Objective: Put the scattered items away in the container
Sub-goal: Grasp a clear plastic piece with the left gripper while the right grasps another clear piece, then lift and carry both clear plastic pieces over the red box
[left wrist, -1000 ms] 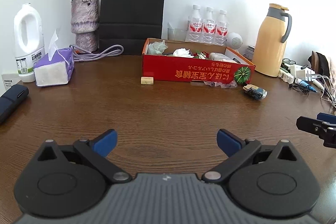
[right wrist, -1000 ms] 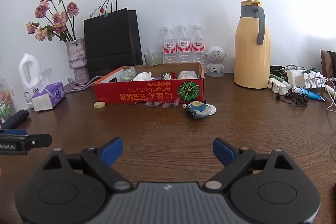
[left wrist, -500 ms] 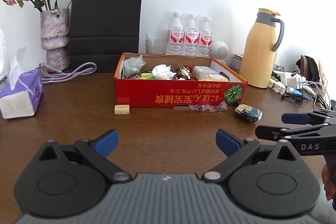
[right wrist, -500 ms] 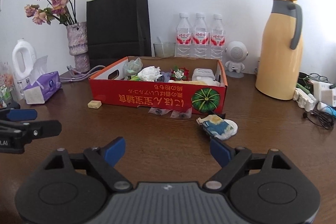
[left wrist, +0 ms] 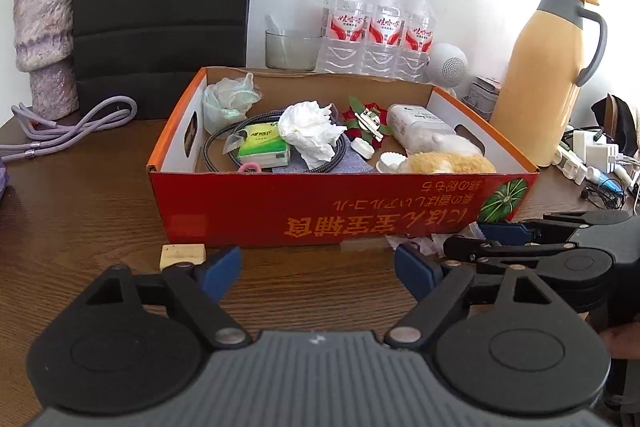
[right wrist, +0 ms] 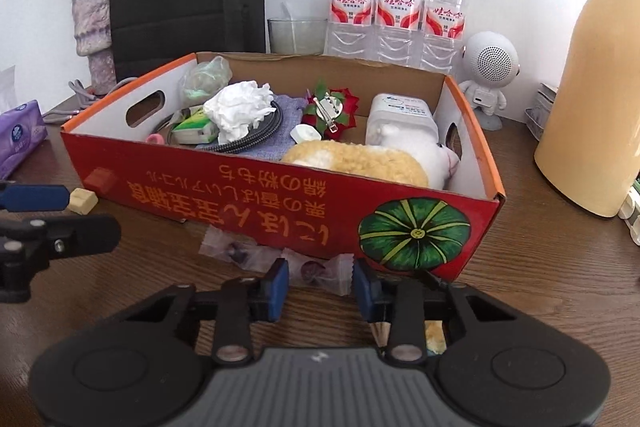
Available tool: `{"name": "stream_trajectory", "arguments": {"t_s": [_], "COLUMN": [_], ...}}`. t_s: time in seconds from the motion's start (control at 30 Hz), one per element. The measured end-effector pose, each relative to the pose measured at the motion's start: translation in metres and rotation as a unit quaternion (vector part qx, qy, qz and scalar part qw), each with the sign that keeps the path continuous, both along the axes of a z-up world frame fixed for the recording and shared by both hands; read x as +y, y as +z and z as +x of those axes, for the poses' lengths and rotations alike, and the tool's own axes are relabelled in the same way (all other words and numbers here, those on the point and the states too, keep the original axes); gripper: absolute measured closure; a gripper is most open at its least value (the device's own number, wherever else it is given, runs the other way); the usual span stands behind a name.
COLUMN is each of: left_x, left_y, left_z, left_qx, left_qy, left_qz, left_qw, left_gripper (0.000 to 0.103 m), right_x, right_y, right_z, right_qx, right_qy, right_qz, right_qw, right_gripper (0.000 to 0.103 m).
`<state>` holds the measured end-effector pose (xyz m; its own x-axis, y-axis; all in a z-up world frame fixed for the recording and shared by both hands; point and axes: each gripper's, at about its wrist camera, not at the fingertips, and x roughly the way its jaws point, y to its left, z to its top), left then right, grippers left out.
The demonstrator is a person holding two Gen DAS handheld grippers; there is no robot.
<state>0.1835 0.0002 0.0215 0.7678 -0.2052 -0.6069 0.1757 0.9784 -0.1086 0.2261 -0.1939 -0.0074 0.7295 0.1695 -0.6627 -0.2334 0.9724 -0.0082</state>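
Right gripper (right wrist: 319, 285) jaws closing round clear sachet (right wrist: 320, 273), not gripping; left gripper (left wrist: 318, 269) jaws wide, narrowing, empty

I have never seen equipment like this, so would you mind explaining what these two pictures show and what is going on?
A person holds a two-finger claw in each hand, each with a camera looking along its fingers. One picture comes from the left claw, the other from the right claw. Both face a red cardboard box on a wooden table, already holding tissue, a plush toy and oddments. A small cream block and clear candy wrappers lie in front of the box. Both claws are closing; the right has a wrapper between its fingers, not yet pinched. The left holds nothing.
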Motion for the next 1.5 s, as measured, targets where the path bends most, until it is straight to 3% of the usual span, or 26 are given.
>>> {"name": "stream_trajectory", "arguments": {"t_s": [0.2, 0.4, 0.67, 0.77, 0.9, 1.07, 1.1, 1.27, 1.37, 1.5], "left_x": [-0.022, -0.048, -0.076, -0.083, -0.087, -0.087, -0.087, -0.082, -0.069, -0.051], "left_y": [-0.014, -0.017, -0.023, -0.025, -0.027, -0.028, -0.028, -0.028, -0.025, -0.003], "left_z": [0.009, 0.020, 0.039, 0.041, 0.037, 0.023, 0.020, -0.001, -0.020, -0.063], "left_qx": [0.022, 0.025, 0.038, 0.033, 0.018, 0.009, 0.007, -0.001, 0.006, -0.028], "left_qy": [-0.017, -0.026, -0.017, 0.000, 0.019, 0.017, 0.014, 0.004, 0.017, 0.034], "left_qz": [0.003, 0.002, 0.006, 0.020, 0.049, 0.058, 0.059, 0.065, 0.046, 0.037], "left_qw": [0.9996, 0.9993, 0.9991, 0.9993, 0.9985, 0.9982, 0.9981, 0.9979, 0.9988, 0.9983], "left_gripper": [0.019, 0.022, 0.023, 0.030, 0.061, 0.080, 0.088, 0.089, 0.090, 0.090], "right_x": [-0.005, -0.021, -0.053, -0.060, -0.065, -0.063, -0.062, -0.052, -0.040, -0.024], "right_y": [-0.002, 0.009, 0.037, 0.039, 0.038, 0.034, 0.033, 0.030, 0.036, 0.046], "right_z": [-0.003, -0.020, -0.050, -0.053, -0.056, -0.059, -0.059, -0.061, -0.072, -0.099], "right_qx": [-0.005, -0.019, -0.080, -0.087, -0.084, -0.080, -0.080, -0.067, -0.080, -0.093], "right_qy": [0.009, 0.005, -0.014, -0.012, -0.012, -0.009, -0.007, 0.008, 0.022, 0.027], "right_qz": [0.016, 0.043, 0.097, 0.112, 0.127, 0.134, 0.133, 0.128, 0.117, 0.109], "right_qw": [1.000, 0.999, 0.992, 0.990, 0.988, 0.988, 0.988, 0.989, 0.990, 0.989], "right_gripper": [0.090, 0.093, 0.093, 0.093, 0.093, 0.093, 0.093, 0.093, 0.093, 0.093]}}
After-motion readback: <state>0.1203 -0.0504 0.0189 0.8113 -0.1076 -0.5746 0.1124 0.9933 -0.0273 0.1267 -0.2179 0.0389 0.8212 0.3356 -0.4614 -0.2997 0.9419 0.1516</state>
